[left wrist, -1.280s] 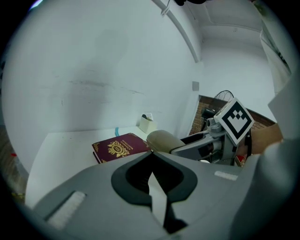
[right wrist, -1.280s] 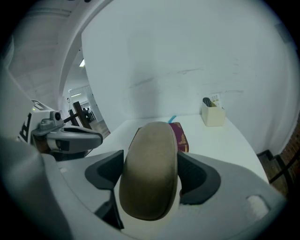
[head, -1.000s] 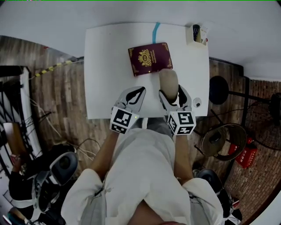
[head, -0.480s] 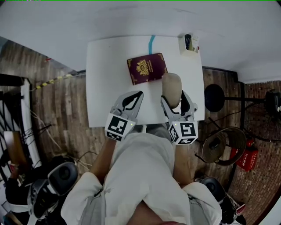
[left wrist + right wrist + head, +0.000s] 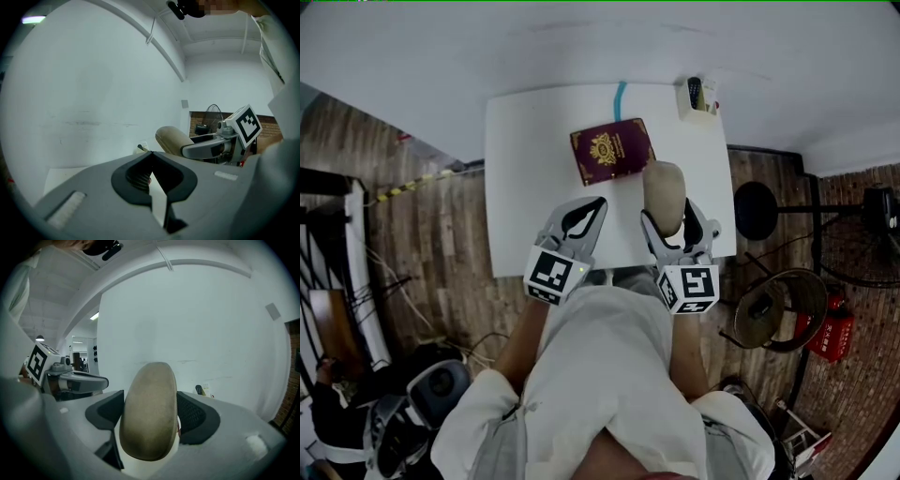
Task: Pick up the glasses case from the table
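The beige glasses case (image 5: 664, 192) stands up between the jaws of my right gripper (image 5: 675, 217), which is shut on it above the white table (image 5: 525, 150). In the right gripper view the glasses case (image 5: 149, 411) fills the middle, with black pads pressed to both its sides. From the left gripper view the glasses case (image 5: 172, 139) shows at the right, held off the table. My left gripper (image 5: 579, 217) hovers beside it over the table's near edge, jaws shut with nothing in them; the left gripper (image 5: 151, 180) shows its tips touching.
A maroon passport-like booklet (image 5: 611, 150) lies on the table ahead of both grippers. A small white holder with a dark remote (image 5: 697, 96) stands at the far right corner. A blue tape strip (image 5: 620, 97) marks the far edge. Stools and a red extinguisher (image 5: 830, 330) stand at the right.
Over the three head views the table has slid back and downward in frame. The right gripper keeps hold of the case throughout; both grippers have shifted only slightly.
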Available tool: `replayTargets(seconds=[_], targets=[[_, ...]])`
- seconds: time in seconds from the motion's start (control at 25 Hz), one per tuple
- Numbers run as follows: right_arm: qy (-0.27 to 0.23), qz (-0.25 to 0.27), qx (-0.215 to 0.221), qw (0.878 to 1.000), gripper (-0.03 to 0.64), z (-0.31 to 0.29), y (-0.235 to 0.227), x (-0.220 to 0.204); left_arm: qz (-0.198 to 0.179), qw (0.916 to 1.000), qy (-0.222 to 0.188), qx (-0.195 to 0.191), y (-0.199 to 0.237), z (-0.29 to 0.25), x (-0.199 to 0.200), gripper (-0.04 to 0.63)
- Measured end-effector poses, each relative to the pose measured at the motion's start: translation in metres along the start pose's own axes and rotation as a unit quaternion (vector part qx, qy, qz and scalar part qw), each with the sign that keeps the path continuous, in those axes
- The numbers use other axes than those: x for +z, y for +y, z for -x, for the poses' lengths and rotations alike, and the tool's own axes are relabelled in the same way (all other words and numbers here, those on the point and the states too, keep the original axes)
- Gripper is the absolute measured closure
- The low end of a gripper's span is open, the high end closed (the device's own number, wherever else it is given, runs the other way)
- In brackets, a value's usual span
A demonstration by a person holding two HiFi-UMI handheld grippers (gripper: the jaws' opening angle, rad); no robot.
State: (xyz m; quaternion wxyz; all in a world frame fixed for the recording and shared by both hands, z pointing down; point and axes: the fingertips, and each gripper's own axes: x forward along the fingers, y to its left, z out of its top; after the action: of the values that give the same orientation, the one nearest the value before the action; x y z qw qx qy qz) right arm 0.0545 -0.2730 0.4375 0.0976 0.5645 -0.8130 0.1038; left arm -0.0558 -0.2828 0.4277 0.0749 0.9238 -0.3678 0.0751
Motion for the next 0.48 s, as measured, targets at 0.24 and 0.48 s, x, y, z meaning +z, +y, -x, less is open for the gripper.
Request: replayTargets(seconds=[0.24,0.48], targets=[[-0.001,0.007,-0.004,1.000,0.261,0.0035,-0.0006,0.0018,-0.001,1.0000,-0.002,-0.003,-0.0022,0.0010,0.0005,0.577],[0.000,0.011,-0.002,1.000,0.261,0.0012,0.0001,0.0043,0.001,1.0000,-0.002,0.000,-0.0001,0.0018,0.0011,0.577]])
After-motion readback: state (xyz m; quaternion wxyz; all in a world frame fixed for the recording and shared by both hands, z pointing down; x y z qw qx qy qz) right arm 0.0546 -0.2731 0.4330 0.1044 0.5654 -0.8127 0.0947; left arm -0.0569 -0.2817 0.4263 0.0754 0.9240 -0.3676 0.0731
